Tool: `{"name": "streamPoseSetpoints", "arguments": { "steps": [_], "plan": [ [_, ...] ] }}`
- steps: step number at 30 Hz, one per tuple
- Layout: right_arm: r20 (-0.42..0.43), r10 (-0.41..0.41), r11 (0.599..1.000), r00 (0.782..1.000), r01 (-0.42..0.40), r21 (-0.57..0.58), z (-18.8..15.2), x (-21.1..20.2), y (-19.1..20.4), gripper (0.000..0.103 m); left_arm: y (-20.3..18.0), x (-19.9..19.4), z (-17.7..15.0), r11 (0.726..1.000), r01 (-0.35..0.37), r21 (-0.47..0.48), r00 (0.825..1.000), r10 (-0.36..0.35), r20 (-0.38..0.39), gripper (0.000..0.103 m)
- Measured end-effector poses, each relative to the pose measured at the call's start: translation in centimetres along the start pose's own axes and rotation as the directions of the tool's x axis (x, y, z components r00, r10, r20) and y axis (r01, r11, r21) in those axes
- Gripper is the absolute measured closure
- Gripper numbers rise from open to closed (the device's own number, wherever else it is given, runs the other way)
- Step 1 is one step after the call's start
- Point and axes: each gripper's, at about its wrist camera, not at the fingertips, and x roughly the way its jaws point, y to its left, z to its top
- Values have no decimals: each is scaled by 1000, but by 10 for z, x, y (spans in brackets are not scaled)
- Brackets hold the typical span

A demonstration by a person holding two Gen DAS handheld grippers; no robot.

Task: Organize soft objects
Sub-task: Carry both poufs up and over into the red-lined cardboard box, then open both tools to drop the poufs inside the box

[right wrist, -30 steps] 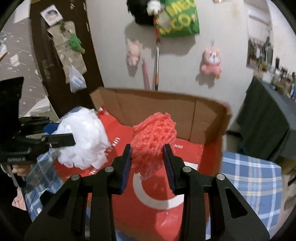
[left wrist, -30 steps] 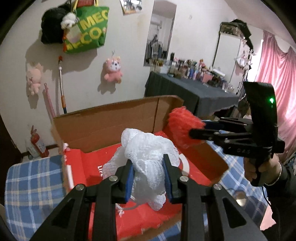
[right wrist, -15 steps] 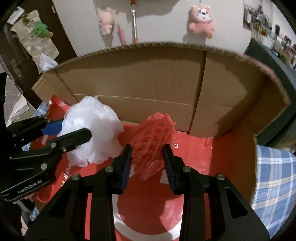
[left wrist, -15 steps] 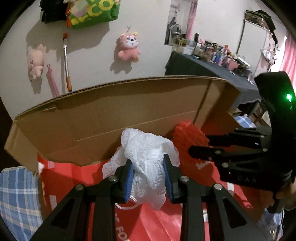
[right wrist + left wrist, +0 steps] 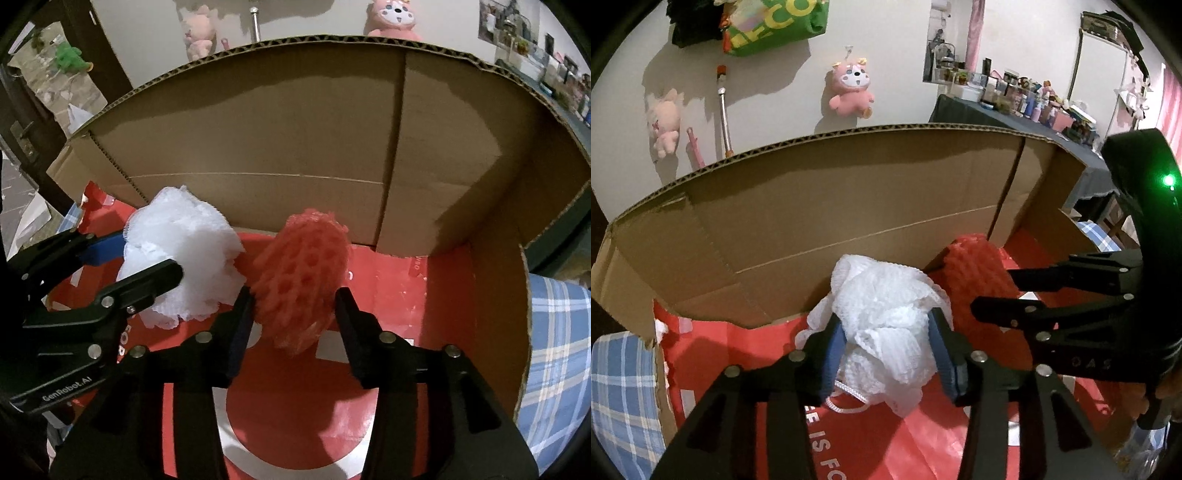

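Pale wall [image 5: 886, 44] hung with a pink plush toy [image 5: 849, 90], a paler plush [image 5: 666, 120] and a green bag [image 5: 775, 26], dark-draped table [image 5: 1015, 118] crowded with bottles — pink curtain [image 5: 1172, 99] at the far right, blue plaid cloth [image 5: 554, 350] underneath, dark door [image 5: 55, 110] at left — dim indoor light

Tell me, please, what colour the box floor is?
Red with white print, clearest in the right wrist view.

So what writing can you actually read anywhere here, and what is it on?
"GenRobot.AI" on the left gripper.
"O A S" on the right gripper.
"E IS FO", cut off, on the red bag lining the box.
"FOR", partly hidden, on the same bag in the right wrist view.
"CO", cut off, on the green bag on the wall.
Labels on the bottles are too small to read.
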Motion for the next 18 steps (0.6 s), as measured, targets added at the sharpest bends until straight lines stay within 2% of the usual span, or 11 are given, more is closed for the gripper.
{"name": "streamPoseSetpoints", "arguments": {
  "steps": [2, 5, 7, 12, 18],
  "plan": [
    [2, -13, 1000, 1000, 13, -1, -1, -2, -1, 54, 3, -1, 0, 1000, -8, -9, 1000, 8, -4, 51],
    [-4, -16, 1000, 1000, 16, -1, -1, -4, -3, 51, 5, -4, -1, 1000, -16, -20, 1000, 16, 3, 38],
    [-3, -17, 1000, 1000, 17, 8, -1, -7, -6, 45, 6, -10, -1, 999, -24, -24, 1000, 24, 19, 29],
    [15, -12, 1000, 1000, 12, 16, -5, -20, -5, 41, 6, -27, -1, 999, -28, -36, 999, 29, 42, 21],
    [60, -27, 1000, 998, 26, 12, -19, -64, 14, 39, 2, -71, -4, 998, -44, -53, 992, 50, 116, 10]
  ]
}}
